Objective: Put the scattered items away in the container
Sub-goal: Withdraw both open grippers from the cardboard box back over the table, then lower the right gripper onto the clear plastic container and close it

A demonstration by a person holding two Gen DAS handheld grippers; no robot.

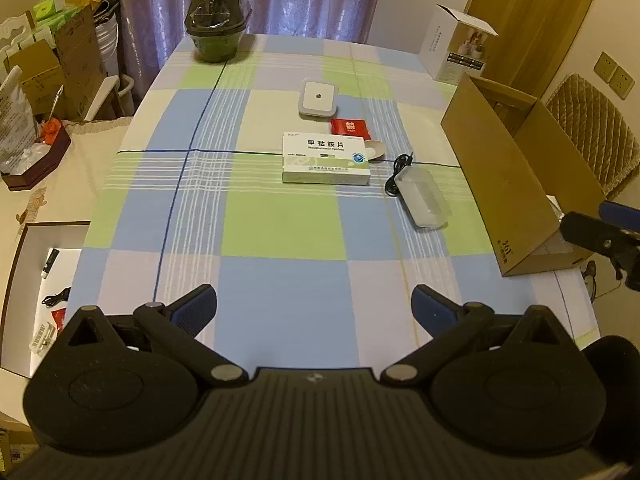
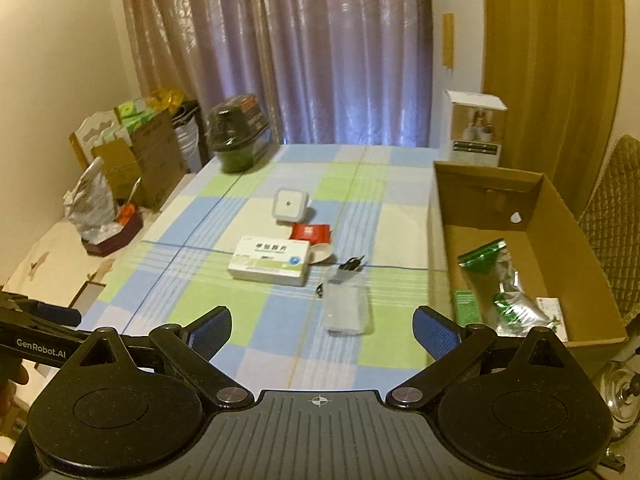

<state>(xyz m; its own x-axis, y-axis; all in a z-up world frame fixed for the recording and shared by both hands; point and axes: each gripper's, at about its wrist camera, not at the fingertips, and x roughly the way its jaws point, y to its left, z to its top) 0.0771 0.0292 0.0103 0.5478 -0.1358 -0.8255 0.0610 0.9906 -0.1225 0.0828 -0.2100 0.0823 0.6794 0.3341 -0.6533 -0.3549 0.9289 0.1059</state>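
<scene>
The left claw [image 1: 314, 308] hangs wide open and empty over the checked worktop [image 1: 280, 280]. Mid-worktop lie a white square gadget [image 1: 319, 99], a red packet [image 1: 350, 127], a medicine box [image 1: 326, 158] and a clear case [image 1: 424, 196] touching a black cable [image 1: 400, 164]. The right claw [image 2: 322, 330] is equally spread, empty. The cardboard box [image 2: 576, 216] at the right edge holds green packets [image 2: 482, 256].

Matte black plastic left gripper [image 1: 314, 308] and right gripper [image 2: 322, 330]: blue textured finger pads [image 2: 436, 334], silver pivot screws [image 2: 405, 394], white "GenRobot.AI" lettering [image 2: 40, 352].

Dark lidded bowl [image 1: 217, 26], white carton [image 1: 454, 48]
</scene>
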